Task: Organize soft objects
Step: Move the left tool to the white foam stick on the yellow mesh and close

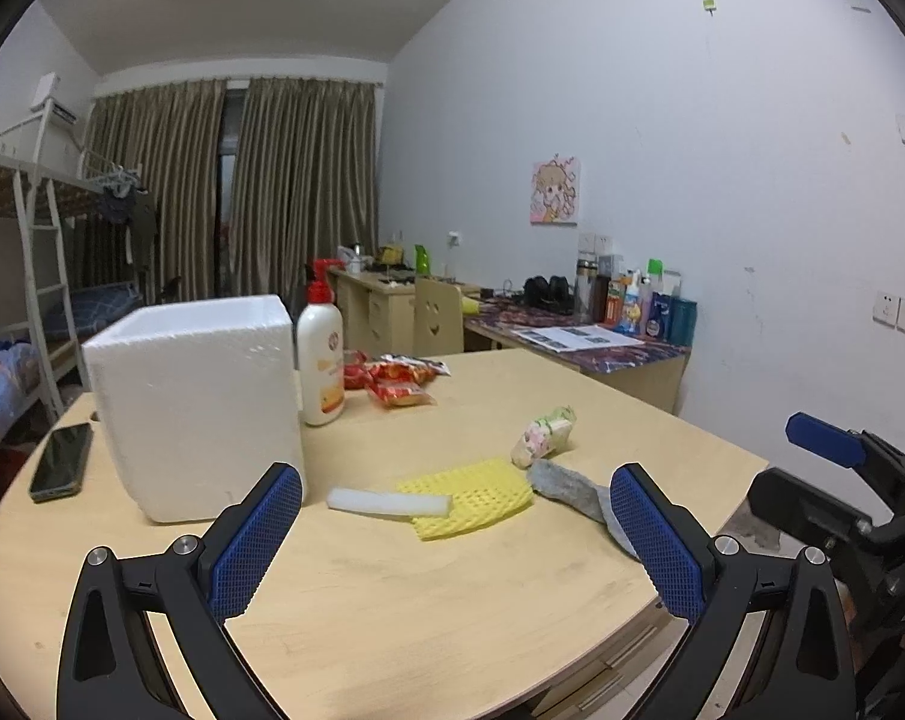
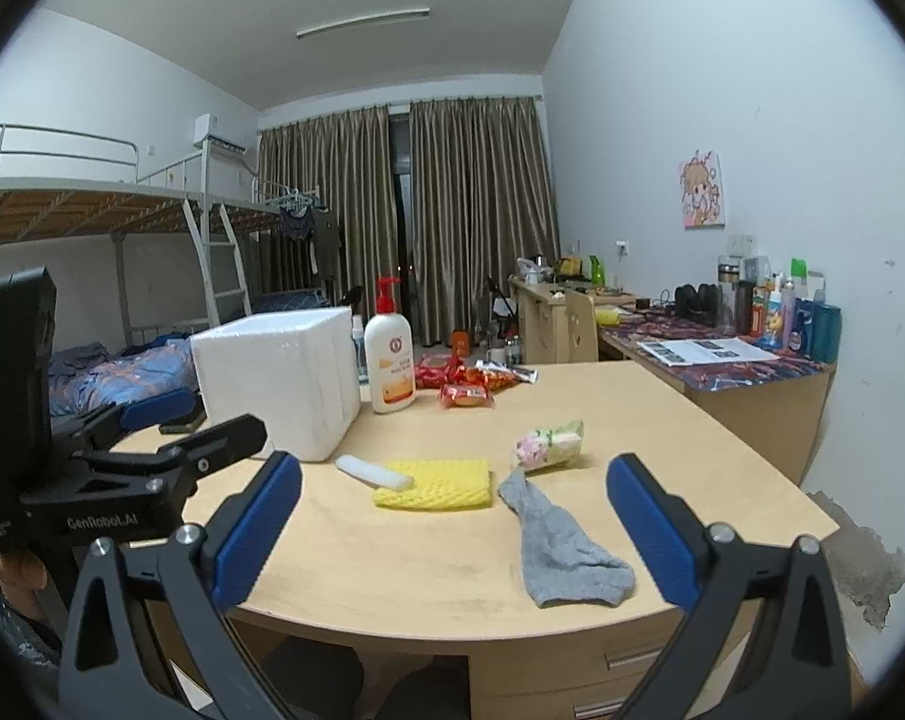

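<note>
Both claws, left [image 1: 455,546] and right [image 2: 452,531], gape wide and empty above the table [image 2: 428,576], apparently poised to choose; sock [image 2: 563,546], sponge [image 2: 437,483] and foam strip [image 2: 373,471] lie loose beside the box [image 2: 278,384] (their likely destination)

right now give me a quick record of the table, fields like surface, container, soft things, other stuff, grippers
surface: wooden table
container: white foam box, open top, contents hidden
soft things: grey sock lying flat near the front edge; yellow foam net; white foam strip resting partly on the net; flowery cloth bundle behind the sock
other stuff: lotion bottle upright beside the box; red snack packets; phone left of the box
left gripper: open, holding nothing
right gripper: open, holding nothing
</note>
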Tool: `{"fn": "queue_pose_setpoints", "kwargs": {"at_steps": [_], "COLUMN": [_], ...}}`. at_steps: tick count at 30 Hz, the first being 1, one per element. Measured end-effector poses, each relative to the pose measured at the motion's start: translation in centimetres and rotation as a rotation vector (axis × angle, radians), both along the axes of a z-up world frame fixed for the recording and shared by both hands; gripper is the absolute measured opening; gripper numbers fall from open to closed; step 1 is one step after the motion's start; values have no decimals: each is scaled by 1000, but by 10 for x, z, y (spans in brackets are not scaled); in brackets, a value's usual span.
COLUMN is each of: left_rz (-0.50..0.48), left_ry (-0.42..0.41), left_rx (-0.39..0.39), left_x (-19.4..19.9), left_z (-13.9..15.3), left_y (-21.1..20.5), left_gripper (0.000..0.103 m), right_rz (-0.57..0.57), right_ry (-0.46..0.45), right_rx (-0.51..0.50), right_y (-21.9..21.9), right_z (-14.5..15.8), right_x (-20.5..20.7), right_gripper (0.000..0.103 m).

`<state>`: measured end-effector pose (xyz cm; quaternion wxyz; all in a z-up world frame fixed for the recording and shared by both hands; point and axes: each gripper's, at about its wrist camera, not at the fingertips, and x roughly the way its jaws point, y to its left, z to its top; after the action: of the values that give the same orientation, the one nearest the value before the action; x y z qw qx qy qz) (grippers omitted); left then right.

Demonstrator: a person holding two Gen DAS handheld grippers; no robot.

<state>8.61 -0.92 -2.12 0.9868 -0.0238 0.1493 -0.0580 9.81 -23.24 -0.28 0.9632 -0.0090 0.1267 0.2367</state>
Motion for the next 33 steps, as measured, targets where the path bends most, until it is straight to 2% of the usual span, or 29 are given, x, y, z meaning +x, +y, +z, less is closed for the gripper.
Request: {"fn": "queue_pose_setpoints", "kwargs": {"at_steps": [10, 23, 25, 29, 33], "left_rz": [5, 106, 123, 196, 225], "left_ry": [109, 240, 279, 342, 391], "left_rx": [-40, -67, -76, -57, -64], "left_x": [59, 117, 129, 149, 164], "left_z": [-26, -51, -56, -64, -71], "left_y": [6, 8, 7, 5, 6], "left_gripper": [103, 103, 103, 97, 90], "right_rz": [-66, -92, -89, -71, -61], "right_ry": [84, 175, 186, 195, 207], "right_rx": [-36, -73, -68, -66, -67], "right_y": [-9, -17, -18, -19, -23], "right_z": [-23, -47, -50, -55, -59], "right_x": [38, 79, 83, 90, 100], "right_gripper": [103, 103, 103, 103, 103]}}
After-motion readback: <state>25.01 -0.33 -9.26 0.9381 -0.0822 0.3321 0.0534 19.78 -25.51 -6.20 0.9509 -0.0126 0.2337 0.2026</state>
